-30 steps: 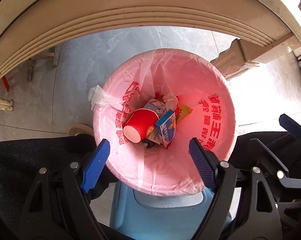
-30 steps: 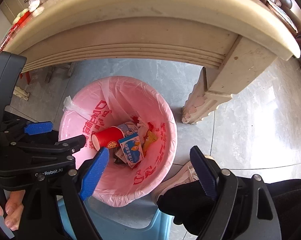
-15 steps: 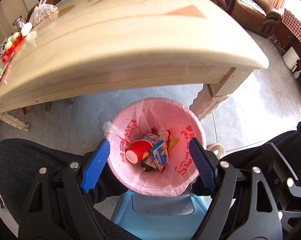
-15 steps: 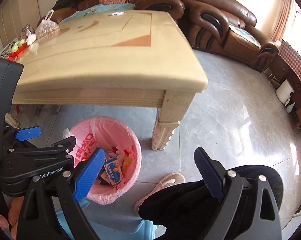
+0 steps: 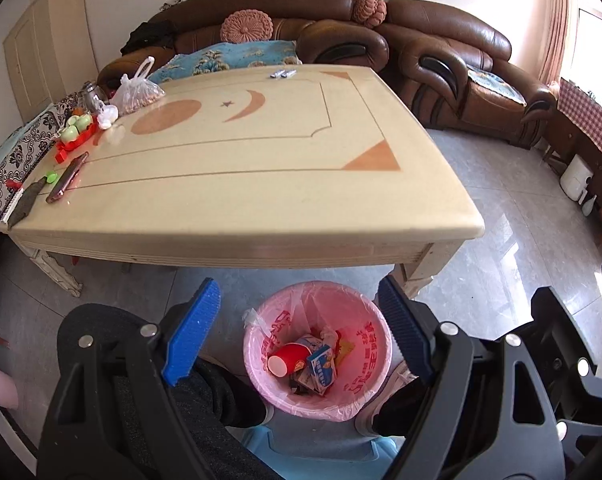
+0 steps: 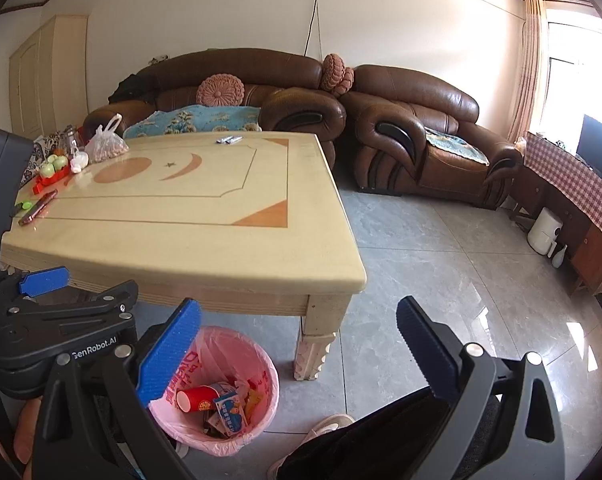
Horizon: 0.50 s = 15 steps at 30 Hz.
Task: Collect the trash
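Both our left gripper [image 5: 297, 332] and right gripper [image 6: 297, 352] are wide open and empty; the pink-lined bin [image 5: 257, 360] holds trash, so next we probably search the table [image 5: 241, 184].

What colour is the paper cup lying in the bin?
Red with a white inside; the paper cup shows best in the left wrist view.

"GenRobot.AI" stands in white on the black body of the left gripper [image 6: 101, 312], left of the right gripper [image 6: 297, 356]. Red print on the pink bag [image 6: 189, 364] below is unreadable.
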Tool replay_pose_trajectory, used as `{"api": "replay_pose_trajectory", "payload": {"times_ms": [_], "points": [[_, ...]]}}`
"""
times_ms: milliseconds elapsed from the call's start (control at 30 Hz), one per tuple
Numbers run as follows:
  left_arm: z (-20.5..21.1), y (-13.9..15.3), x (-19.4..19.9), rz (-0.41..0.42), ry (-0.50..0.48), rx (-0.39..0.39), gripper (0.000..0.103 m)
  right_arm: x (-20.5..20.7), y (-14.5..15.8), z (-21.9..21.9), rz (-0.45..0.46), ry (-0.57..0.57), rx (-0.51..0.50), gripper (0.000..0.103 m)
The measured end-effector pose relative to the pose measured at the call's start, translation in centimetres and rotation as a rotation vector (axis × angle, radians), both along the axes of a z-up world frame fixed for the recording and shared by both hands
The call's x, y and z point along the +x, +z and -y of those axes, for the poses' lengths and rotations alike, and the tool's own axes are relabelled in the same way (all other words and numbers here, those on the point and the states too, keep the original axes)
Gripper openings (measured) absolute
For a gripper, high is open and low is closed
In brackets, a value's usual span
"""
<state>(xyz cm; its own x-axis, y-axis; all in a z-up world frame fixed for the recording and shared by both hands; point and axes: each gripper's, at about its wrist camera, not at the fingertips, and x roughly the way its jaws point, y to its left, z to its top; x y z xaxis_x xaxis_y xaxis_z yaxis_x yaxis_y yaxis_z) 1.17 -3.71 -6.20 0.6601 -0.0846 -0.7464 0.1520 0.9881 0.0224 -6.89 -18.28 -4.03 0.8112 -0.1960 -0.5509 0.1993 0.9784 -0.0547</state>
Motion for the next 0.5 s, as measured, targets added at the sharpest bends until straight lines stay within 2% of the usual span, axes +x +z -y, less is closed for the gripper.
{"api": "replay_pose_trajectory", "payload": {"times_ms": [267, 500], "points": [[-1.3, 5.5, -3.0, 0.159, 0.087, -0.019, 0.088, -2.9, 5.0, -1.3, 0.119, -0.030, -0.054, 0.096], [-2.0, 8.4, -4.5, 0.197, 0.090, -0.078, 0.090, -5.1, 8.0, -2.2, 0.167, -0.035, -0.076, 0.096]]}}
